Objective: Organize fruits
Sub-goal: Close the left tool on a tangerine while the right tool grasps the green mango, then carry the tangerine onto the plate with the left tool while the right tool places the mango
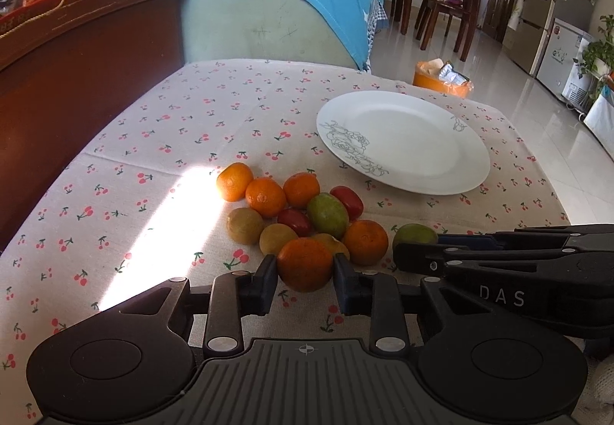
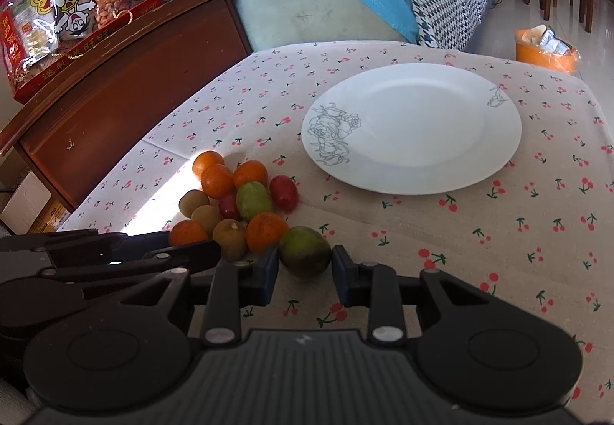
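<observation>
The left gripper (image 1: 305, 267) is closed to the width of an orange mandarin (image 1: 305, 264), with both fingers touching its sides at the near edge of the fruit pile (image 1: 291, 210). The right gripper (image 2: 305, 264) brackets a green-brown mango (image 2: 305, 251); its left finger touches the fruit, while a narrow gap appears at its right finger, so a firm grip cannot be confirmed. The pile of mandarins, kiwis, red tomatoes and a green fruit lies on the cherry-print cloth of the worktop (image 2: 499, 233). A white plate (image 2: 412, 127) sits beyond the pile, apart from it, carrying no fruit.
</observation>
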`<state>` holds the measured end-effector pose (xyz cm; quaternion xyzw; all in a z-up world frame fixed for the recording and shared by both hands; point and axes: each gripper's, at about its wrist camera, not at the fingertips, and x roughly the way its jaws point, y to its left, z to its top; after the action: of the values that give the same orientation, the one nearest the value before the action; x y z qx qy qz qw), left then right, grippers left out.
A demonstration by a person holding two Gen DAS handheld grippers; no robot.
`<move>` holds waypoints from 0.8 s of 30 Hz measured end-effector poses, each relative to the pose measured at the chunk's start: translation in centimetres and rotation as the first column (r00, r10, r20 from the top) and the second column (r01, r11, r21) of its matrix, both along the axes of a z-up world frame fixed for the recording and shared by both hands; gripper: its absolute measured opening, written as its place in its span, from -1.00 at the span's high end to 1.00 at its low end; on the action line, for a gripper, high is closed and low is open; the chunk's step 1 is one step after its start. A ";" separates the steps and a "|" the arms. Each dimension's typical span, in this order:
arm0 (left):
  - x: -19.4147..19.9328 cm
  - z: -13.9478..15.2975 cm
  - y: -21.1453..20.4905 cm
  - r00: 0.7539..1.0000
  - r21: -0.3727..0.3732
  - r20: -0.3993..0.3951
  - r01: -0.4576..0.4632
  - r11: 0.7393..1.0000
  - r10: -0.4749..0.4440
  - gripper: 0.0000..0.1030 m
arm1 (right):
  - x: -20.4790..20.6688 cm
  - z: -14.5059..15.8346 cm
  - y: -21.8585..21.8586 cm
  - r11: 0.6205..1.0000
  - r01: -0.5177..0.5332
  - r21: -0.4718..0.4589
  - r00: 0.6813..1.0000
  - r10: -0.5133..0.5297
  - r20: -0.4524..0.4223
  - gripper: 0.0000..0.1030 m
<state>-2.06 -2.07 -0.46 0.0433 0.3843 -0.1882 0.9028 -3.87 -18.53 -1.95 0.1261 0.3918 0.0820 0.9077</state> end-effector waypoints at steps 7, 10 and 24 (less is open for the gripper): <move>0.3 1.7 -0.4 1.000 -0.017 0.018 0.017 1.000 -0.017 0.45 | 0.0 1.3 -1.2 0.998 0.053 0.043 0.997 -0.055 0.045 0.41; 1.0 2.5 -1.0 0.999 -0.027 0.005 0.041 0.999 -0.040 0.45 | 0.2 2.1 -1.9 0.995 0.075 0.059 0.995 -0.079 0.057 0.41; 6.2 4.0 -4.4 0.983 0.027 -0.006 0.182 0.983 -0.182 0.45 | 4.0 4.1 -6.4 0.997 0.077 -0.006 0.997 -0.077 -0.001 0.41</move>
<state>4.19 -6.47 3.53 0.0901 0.3831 -0.2647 0.8804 0.11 -24.98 2.12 0.1386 0.3872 0.0456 0.9104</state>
